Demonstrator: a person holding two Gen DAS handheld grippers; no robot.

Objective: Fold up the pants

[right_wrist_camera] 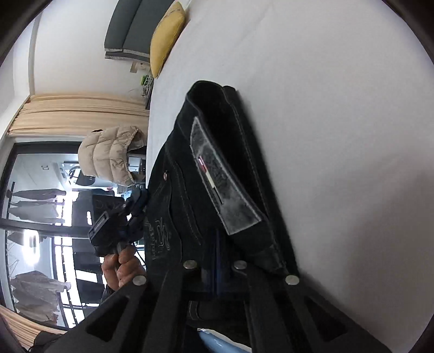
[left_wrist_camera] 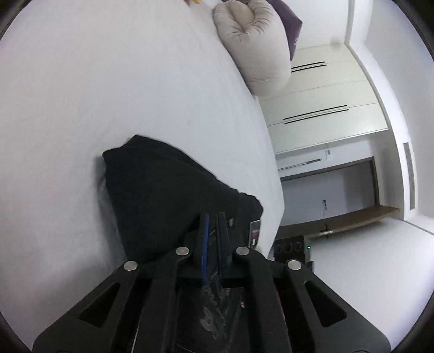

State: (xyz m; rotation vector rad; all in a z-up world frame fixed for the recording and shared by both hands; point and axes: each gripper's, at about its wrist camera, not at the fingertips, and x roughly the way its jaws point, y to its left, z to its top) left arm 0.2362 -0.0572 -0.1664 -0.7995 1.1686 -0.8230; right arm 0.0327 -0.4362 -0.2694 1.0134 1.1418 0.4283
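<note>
The black jeans (left_wrist_camera: 162,195) lie in a folded bundle on the white bed sheet (left_wrist_camera: 108,81), close to the mattress edge. My left gripper (left_wrist_camera: 213,217) is shut, its blue-padded fingers pinching the waistband next to a rivet and label. In the right wrist view the jeans (right_wrist_camera: 230,130) hang partly lifted, with a grey inner label (right_wrist_camera: 217,173) and pale stitching showing. My right gripper (right_wrist_camera: 217,244) is shut on the dark fabric near the waist. The left gripper (right_wrist_camera: 139,198) shows at the jeans' left edge, held by a hand (right_wrist_camera: 122,266).
A beige pillow (left_wrist_camera: 255,40) and purple cushion (left_wrist_camera: 290,21) sit at the bed's far end, with white cupboards (left_wrist_camera: 325,95) beyond. A yellow cushion (right_wrist_camera: 165,38) lies on the sheet (right_wrist_camera: 339,108). A beige puffer jacket (right_wrist_camera: 111,157) hangs near a large window (right_wrist_camera: 32,217).
</note>
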